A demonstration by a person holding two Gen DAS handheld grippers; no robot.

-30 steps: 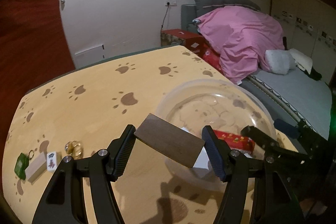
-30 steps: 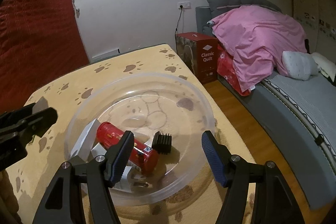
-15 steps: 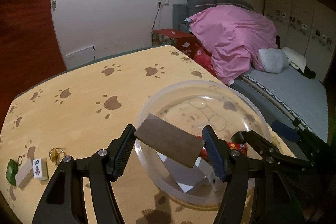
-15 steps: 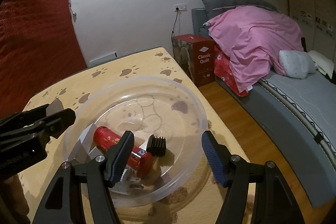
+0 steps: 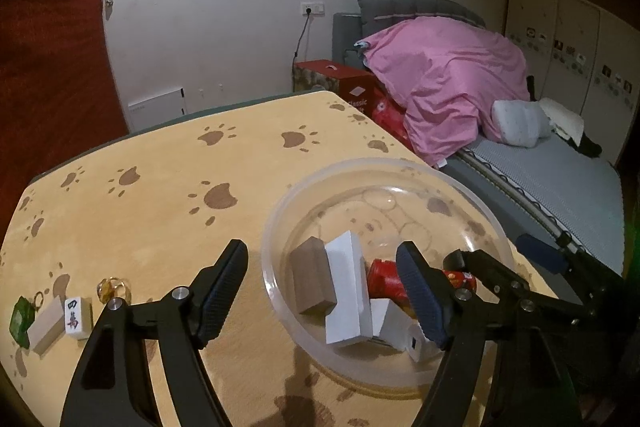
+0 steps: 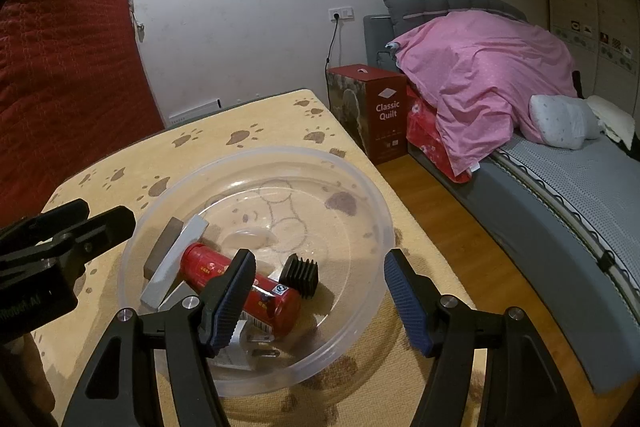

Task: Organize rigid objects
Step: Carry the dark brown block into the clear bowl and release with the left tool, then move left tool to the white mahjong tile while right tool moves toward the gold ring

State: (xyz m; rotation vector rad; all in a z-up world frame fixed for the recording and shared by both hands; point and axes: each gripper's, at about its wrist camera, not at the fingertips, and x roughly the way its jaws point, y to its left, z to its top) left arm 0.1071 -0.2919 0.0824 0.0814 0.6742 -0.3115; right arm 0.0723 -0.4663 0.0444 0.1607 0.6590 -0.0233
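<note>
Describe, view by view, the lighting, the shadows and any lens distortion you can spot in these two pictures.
Left wrist view: dim indoor light, dark rounded fisheye corners, a soft shadow on the table under the open left gripper. Right wrist view: the table edge bows, pale glare on the clear bowl, sharp focus on the red can.

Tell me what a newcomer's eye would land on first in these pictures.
The clear plastic bowl at the near right of the paw-print table draws the eye: in it lie a red canister, a brown block, a white box and a black ribbed piece. Behind, a pink quilt is heaped on the grey bed. At the table's left edge sits a mahjong tile.
</note>
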